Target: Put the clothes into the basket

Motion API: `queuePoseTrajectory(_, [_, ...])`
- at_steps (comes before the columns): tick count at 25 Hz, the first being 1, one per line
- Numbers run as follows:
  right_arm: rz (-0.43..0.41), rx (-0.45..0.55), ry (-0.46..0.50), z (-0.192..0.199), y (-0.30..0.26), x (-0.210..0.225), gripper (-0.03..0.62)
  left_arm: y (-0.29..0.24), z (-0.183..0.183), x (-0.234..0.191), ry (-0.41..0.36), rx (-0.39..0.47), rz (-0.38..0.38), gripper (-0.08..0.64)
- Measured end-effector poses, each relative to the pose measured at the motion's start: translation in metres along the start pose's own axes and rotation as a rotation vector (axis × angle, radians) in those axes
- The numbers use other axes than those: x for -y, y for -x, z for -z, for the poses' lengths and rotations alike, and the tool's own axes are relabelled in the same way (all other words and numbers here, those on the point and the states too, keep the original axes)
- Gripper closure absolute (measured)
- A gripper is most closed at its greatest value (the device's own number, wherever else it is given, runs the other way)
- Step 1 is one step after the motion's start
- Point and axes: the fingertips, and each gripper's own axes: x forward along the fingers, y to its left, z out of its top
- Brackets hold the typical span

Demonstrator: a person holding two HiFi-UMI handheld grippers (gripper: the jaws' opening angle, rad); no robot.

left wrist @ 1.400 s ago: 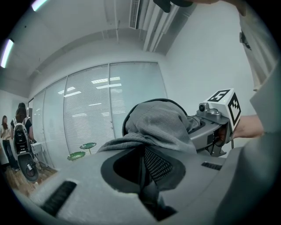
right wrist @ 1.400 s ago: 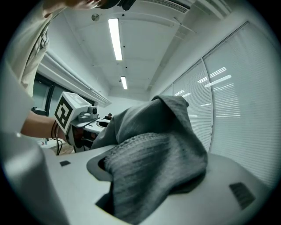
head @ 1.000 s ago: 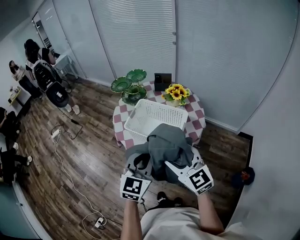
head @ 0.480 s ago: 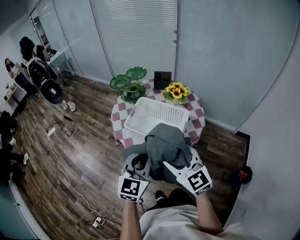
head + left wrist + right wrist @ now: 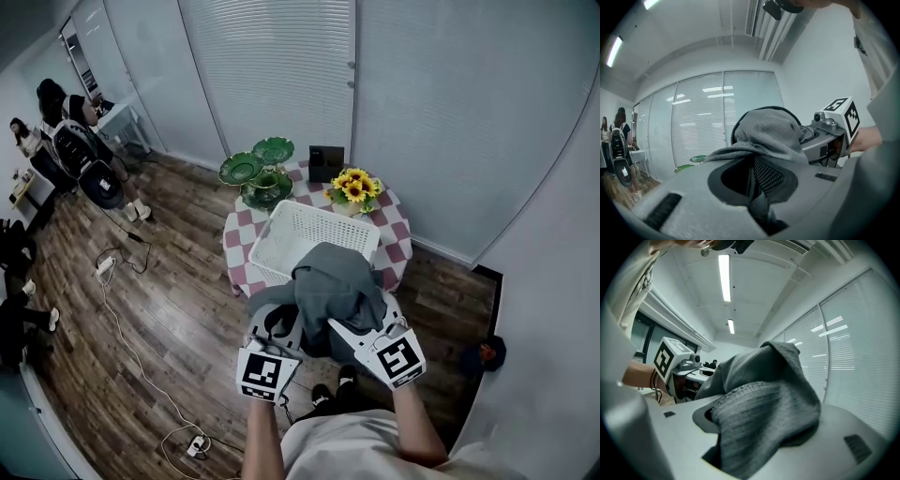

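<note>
Showing a grey garment (image 5: 336,286) held up clear of the floor (image 5: 178,300) by both claws, in front of the person and at the near edge of the white basket (image 5: 302,210). Pinching a fold of the grey cloth with the left claw (image 5: 757,185), the cloth running down into the narrow gap between its jaws. Pinching a thick ribbed edge of the same garment with the right claw (image 5: 740,437), the jaws kept partly apart by the bunched cloth. Heaping the bulk of the garment between the two claws and over their tips, so hiding the near rim of the basket in the head view; impossible to tell whether over that rim or just short of it. Resting the basket on a small round bench (image 5: 396,232) under a red-and-white checked cloth. Placing sunflowers (image 5: 352,186) at the far right of the bench, green dishes (image 5: 255,169) at the far left, and a black box (image 5: 325,161) between them at the far edge. Crossing the wooden floor at left with a white cable (image 5: 127,330). Keeping the people (image 5: 80,141) at far left, well apart from the bench.
</note>
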Motion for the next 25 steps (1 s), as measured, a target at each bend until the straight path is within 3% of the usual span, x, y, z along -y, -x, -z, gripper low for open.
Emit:
queuePoseTrajectory(11, [-0.028,0.000,0.011,0.001,-0.018,0.021,0.311,-0.019,0.000,-0.013,0.011,-0.001,-0.007,0.514])
queuePoseTrajectory(25, [-0.079,0.041,0.017,0.000,-0.045,0.055,0.313,-0.053,-0.008,-0.035,-0.036,-0.013,-0.099,0.514])
